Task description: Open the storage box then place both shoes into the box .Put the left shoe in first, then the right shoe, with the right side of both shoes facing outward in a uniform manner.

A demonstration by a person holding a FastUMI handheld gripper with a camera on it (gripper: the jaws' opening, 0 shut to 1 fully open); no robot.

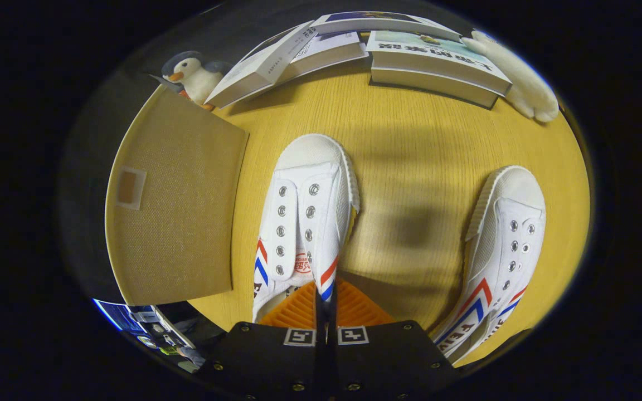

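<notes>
Gripper (326, 312) clenched on the left shoe (304, 223), both fingers (298, 312) pressed against the thin side wall of its collar, one inside the opening, the other outside. Shoe white canvas with metal eyelets, red and blue chevron stripes on the sides, a red stamp on the insole, toe pointing away from the fingers toward the desk's far edge. Resting on or lifted off the wooden desk (410, 167): cannot tell.

To the right of the fingers, well apart from the held shoe, the right shoe (499, 250), same white canvas and stripes, lying on the desk near its right edge, toe also aimed away and leaning slightly inward.

To the left, just beside the held shoe, the storage box (176, 211), beige fabric, a small label patch on the surface facing the camera, sitting at the desk's left edge. Open or closed: cannot tell.

Beyond the box, at the far left corner, a penguin plush toy (193, 75). Along the far edge, several books (432, 61), some stacked, some leaning. At the far right corner, a white plush toy (521, 83), touching the nearest book.
</notes>
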